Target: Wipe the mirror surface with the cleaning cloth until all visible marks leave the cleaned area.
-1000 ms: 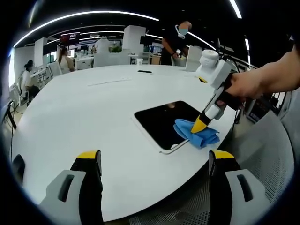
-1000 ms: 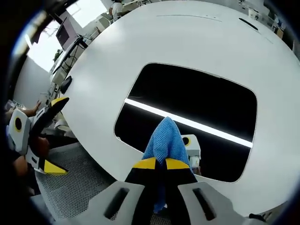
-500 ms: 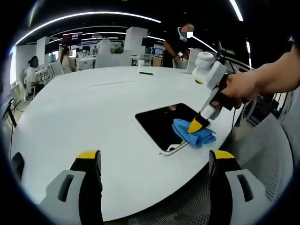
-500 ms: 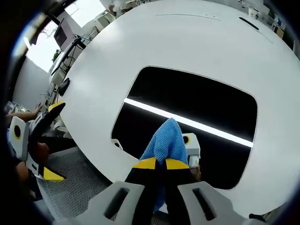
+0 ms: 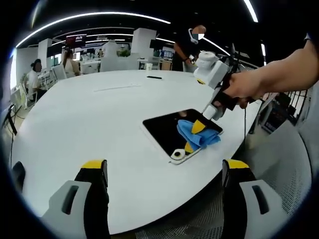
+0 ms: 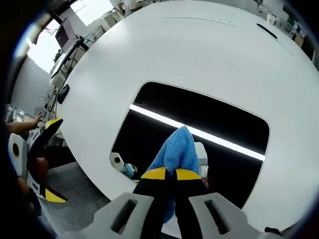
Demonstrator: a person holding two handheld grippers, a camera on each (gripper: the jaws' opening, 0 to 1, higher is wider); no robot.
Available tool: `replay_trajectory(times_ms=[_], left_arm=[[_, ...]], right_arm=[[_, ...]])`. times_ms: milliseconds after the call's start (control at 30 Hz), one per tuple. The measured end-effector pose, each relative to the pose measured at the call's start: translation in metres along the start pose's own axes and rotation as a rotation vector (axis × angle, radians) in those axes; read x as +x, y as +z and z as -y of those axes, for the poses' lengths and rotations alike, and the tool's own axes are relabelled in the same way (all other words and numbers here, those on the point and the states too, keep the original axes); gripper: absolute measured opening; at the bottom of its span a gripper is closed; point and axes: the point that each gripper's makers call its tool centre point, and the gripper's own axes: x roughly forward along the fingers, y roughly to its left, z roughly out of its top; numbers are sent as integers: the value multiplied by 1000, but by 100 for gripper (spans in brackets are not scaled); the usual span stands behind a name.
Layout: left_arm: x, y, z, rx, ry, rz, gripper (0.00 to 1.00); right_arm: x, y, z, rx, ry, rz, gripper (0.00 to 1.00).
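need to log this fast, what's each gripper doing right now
Left gripper: open, holding nothing, above the table.
Right gripper: shut on the cloth, pressing it to the mirror.
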Motion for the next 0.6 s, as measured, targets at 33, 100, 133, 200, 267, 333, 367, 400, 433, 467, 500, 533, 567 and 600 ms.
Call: replay_trajectory(times_ms=[33,100,133,200,267,333,367,400,433,467,500,533,567,600], left_arm=[[0,0,0,-2,1,-1,94],[0,0,0,-2,2,1,94],[-1,1,0,-2,3,1,94],[-1,1,0,-2,3,2,94],[-1,1,1,2,1,1,94],[-1,1,1,4,0,-4,93],[-1,0,1,3,0,-7,93],[-1,1,1,2,0,-6,93],[-1,1,1,2,-1,-3,94],[-1,2,2,3,0,-3,94],[-2,2,1,-1,4,-1,94],[-2,2,0,-6,8,4,94],[-2,3,-1,-13,13,6,94],[-2,3,-2,-15,14,5,94]], right_arm=[[-1,1,0,-3,-1,0,0],[0,5,2,-5,-5,1,0],[0,7,3,-7,-8,0,0],[0,11,5,-9,-12,0,0],[1,14,6,-11,-15,0,0],[1,18,8,-13,-17,2,0],[1,20,9,-16,-15,1,0],[1,22,10,-42,-6,0,0],[3,25,12,-13,-4,-3,0],[3,27,14,-17,-3,-3,0],[3,29,14,-17,-3,-3,0],[3,31,15,-18,-5,-3,0],[3,33,15,-22,-8,-3,0],[3,34,16,-25,-11,-4,0]])
